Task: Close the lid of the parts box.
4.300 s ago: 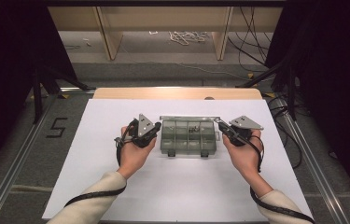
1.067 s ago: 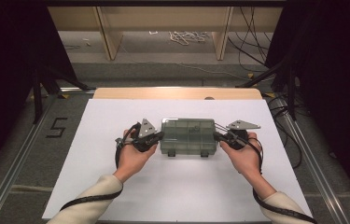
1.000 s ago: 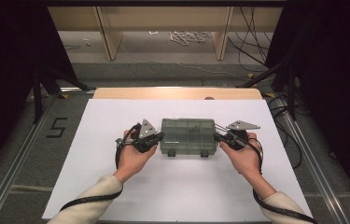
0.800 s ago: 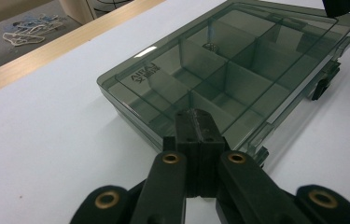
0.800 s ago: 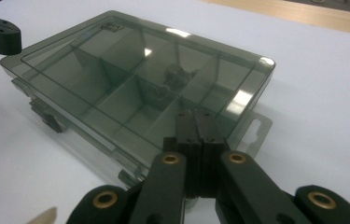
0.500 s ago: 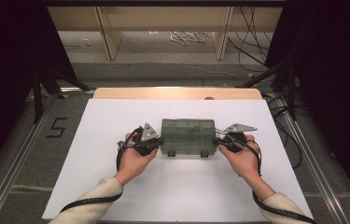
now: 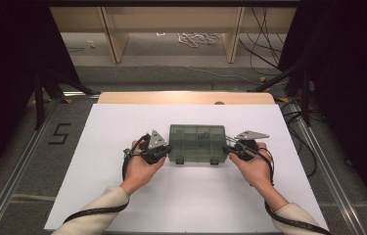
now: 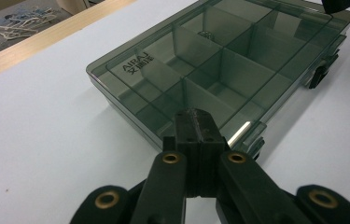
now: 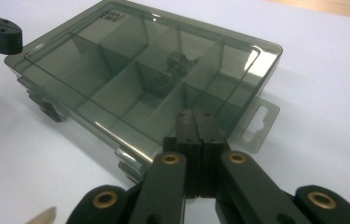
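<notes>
As the lid now lies flat where it stood raised seconds ago, the box (image 7: 197, 143) reads as closed | place: mid-desk (image 7: 98, 147), nearer the far edge | left gripper (image 7: 164, 149): jaws together, tip at box's left end | right gripper (image 7: 231, 149): jaws together, at right end | next, by judgement: press the front latches (image 7: 214, 161).

The smoky translucent compartment box (image 7: 197, 143) is lying flat, lid closed, on the white sheet, latches facing me.
</notes>
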The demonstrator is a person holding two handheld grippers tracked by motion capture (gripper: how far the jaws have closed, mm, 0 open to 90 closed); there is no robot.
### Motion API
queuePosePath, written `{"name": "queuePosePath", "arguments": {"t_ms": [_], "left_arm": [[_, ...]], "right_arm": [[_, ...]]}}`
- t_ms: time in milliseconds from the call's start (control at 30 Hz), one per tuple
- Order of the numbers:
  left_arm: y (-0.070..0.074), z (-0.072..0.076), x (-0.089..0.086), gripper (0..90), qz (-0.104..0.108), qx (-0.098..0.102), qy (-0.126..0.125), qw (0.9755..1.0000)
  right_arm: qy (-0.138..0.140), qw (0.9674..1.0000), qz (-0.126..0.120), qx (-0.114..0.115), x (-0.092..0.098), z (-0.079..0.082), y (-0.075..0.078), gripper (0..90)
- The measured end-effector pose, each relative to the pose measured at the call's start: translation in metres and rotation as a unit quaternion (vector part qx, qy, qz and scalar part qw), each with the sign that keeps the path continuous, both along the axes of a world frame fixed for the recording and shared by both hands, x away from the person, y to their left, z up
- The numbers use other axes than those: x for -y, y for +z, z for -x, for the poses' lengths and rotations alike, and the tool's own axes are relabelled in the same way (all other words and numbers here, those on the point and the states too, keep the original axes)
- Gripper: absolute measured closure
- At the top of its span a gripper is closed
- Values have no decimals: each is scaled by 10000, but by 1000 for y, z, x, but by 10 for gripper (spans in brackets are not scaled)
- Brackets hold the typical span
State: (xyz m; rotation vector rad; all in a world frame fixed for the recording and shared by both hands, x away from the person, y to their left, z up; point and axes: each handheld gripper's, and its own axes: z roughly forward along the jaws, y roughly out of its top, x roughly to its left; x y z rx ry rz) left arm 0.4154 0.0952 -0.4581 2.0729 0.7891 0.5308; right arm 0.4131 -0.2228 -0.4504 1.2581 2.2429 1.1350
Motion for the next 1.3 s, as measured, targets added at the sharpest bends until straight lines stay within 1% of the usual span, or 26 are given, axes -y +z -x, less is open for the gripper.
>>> {"name": "queuePosePath", "arguments": {"t_ms": [33,67,100,133,167,300,333,367,400,533,567,600,667,700,767,800,867,900,1000,1100,1133,1167,1200,1233,1267,1300], "left_arm": [[0,0,0,899,-5,-9,3,10000],[0,0,0,899,-35,-92,-39,9999],[0,0,-1,899,-68,-91,-47,9999],[1,0,-1,899,-116,-42,-83,9999],[0,0,-1,899,-102,-57,-64,9999],[-1,0,0,899,-111,-13,-40,9999],[-1,1,1,899,-27,-63,6,10000],[-2,1,2,899,-31,-59,6,10000],[-3,1,2,899,36,-34,17,10000],[-4,2,3,899,73,-34,6,10000],[-4,2,3,899,75,-52,0,10000],[-4,2,2,899,12,-78,-22,10000],[-4,2,3,899,-27,4,-31,10000],[-5,3,4,899,48,31,5,10000],[-5,4,5,899,48,52,-11,10000],[-5,5,5,899,85,-13,-29,10000],[-6,5,5,899,93,-14,-39,9999],[-6,4,4,899,142,-41,-41,9999],[-6,4,4,899,138,-15,-37,9999],[-6,4,3,899,150,-31,-48,9999],[-7,5,5,899,295,-46,54,9995],[-5,4,3,899,195,-48,9,9998],[-4,3,2,899,205,4,23,9998],[-4,3,1,899,268,-16,-10,9996],[-3,3,1,899,283,27,27,9996],[-2,4,0,899,261,37,22,9996]], "right_arm": [[31,9999,-65,87,-1,-1,-2,900],[47,9999,-49,118,0,-1,-3,900],[-22,10000,-82,23,-1,0,-3,900],[50,9999,-49,94,-1,-1,-3,900],[2,10000,-62,-3,-1,1,-2,900],[9,10000,-34,7,-1,1,-3,900],[14,10000,-42,-7,-1,0,-3,900],[23,10000,-49,-12,-1,0,-3,900],[27,10000,-46,-12,-1,0,-3,900],[17,10000,-73,-35,0,0,-3,900],[3,10000,-86,2,-1,0,-4,900],[3,10000,-86,2,-1,0,-4,900],[9,10000,-14,-20,0,1,-3,900],[-3,10000,-91,1,-1,1,-4,900],[13,9999,-112,-21,0,1,-5,900],[16,9999,-105,36,0,2,-5,900],[32,9999,-117,111,0,2,-6,900],[-30,9999,-98,55,0,3,-5,900],[27,9998,-169,83,1,3,-7,900],[8,9999,-148,66,1,4,-6,900],[-3,9999,-155,56,1,4,-6,900],[8,9998,-184,76,1,4,-7,900],[9,9998,-179,74,2,4,-6,900],[15,9998,-211,48,2,4,-6,899],[-47,9999,-120,102,2,5,-6,898],[-42,9998,-180,94,2,5,-6,898]]}}
